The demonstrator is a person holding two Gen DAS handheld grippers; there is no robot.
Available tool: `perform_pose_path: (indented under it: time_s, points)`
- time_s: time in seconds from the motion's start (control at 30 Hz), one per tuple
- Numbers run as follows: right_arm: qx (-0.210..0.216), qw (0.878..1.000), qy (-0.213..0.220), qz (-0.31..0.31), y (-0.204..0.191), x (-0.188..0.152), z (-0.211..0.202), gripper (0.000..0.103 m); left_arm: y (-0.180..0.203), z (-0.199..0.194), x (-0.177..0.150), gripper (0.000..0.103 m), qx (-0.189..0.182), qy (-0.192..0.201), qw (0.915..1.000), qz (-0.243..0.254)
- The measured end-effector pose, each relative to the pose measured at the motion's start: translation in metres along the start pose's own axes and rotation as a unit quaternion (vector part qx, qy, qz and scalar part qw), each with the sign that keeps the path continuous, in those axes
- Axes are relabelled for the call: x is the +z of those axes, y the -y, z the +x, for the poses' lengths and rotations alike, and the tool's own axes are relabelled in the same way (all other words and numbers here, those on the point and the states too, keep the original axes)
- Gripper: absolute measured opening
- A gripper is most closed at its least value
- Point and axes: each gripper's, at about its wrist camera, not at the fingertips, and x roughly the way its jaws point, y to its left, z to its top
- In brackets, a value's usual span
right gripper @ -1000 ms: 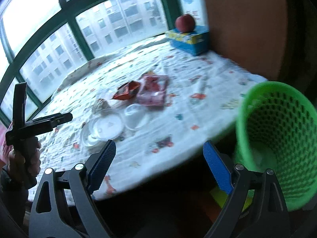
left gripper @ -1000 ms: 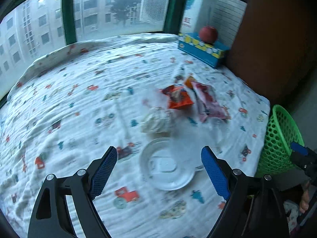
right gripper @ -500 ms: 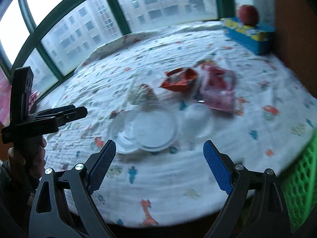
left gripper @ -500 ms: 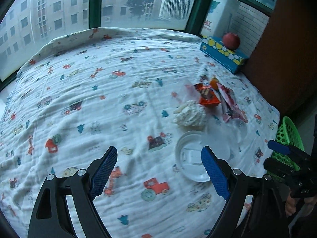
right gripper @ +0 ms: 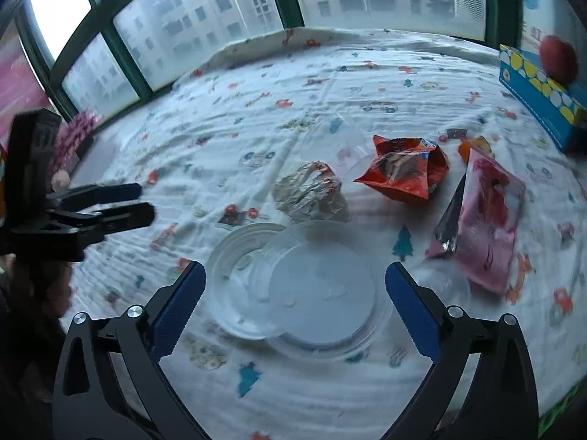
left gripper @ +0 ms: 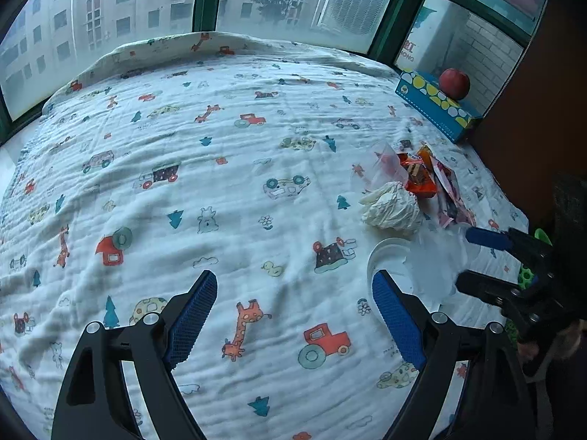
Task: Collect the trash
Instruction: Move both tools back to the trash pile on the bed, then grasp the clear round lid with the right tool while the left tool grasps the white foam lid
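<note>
The trash lies on a cartoon-print blanket (left gripper: 220, 190). My right gripper (right gripper: 295, 278) hovers over a clear plastic bowl (right gripper: 323, 293) and a clear lid (right gripper: 238, 278). Its jaws are opening, and the pads stand apart from the bowl's sides. Beyond them lie a crumpled paper ball (right gripper: 312, 194), an orange wrapper (right gripper: 403, 168) and a pink wrapper (right gripper: 488, 220). My left gripper (left gripper: 293, 293) is open over bare blanket, left of the paper ball (left gripper: 390, 207) and lid (left gripper: 389, 256). The right gripper (left gripper: 464, 260) shows at that view's right edge.
A blue tissue box (right gripper: 539, 99) with a red apple (right gripper: 557, 58) on it stands at the far right by a brown wall. A green mesh basket (left gripper: 524, 275) peeks past the bed's right edge. Windows ring the far side. A clear cup (right gripper: 341, 139) lies behind the ball.
The right gripper swung from the green basket to above the clear bowl and lid, and its jaws widened. The left gripper drifted left, so the trash now sits to its right.
</note>
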Motion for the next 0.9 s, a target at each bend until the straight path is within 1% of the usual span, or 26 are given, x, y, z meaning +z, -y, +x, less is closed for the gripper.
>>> perform_pose_path:
  time_s: [0.3,0.53,0.57,0.6,0.63,0.67,0.7,0.73,0.8,0.9]
  points:
    - [0.000,0.999,-0.040,-0.033,0.006,0.001,0.023,0.098,-0.001,0.008,-0.001,0.084,-0.009,-0.007,0.9999,-0.002]
    - [-0.016,0.996,-0.064,-0.064,0.002,-0.001,0.031,0.097,0.007,0.013,-0.001,0.084,-0.015,-0.011,0.9998,0.007]
    - [-0.018,0.995,-0.067,-0.071,0.001,-0.001,0.033,0.096,0.008,0.014,-0.001,0.084,-0.015,-0.012,0.9998,0.008]
    - [-0.017,0.994,-0.071,-0.076,-0.001,-0.002,0.033,0.092,0.009,0.015,-0.001,0.084,-0.016,-0.013,0.9997,0.009]
    - [-0.018,0.994,-0.073,-0.079,-0.001,-0.002,0.035,0.086,0.010,0.016,-0.002,0.084,-0.018,-0.015,0.9997,0.011]
    - [-0.020,0.994,-0.078,-0.080,-0.002,-0.003,0.036,0.082,0.011,0.016,-0.002,0.084,-0.018,-0.016,0.9996,0.012]
    - [-0.017,0.994,-0.081,-0.078,-0.002,-0.004,0.037,0.075,0.012,0.017,-0.003,0.084,-0.018,-0.017,0.9996,0.014]
    - [-0.011,0.994,-0.083,-0.072,0.000,-0.006,0.038,0.072,0.013,0.018,-0.003,0.084,-0.018,-0.018,0.9996,0.016]
    - [-0.008,0.995,-0.077,-0.066,0.001,-0.007,0.035,0.068,0.013,0.018,-0.004,0.084,-0.018,-0.019,0.9995,0.014]
    - [0.009,0.996,-0.071,-0.048,0.005,-0.008,0.031,0.062,0.010,0.020,-0.005,0.084,-0.020,-0.021,0.9995,0.007]
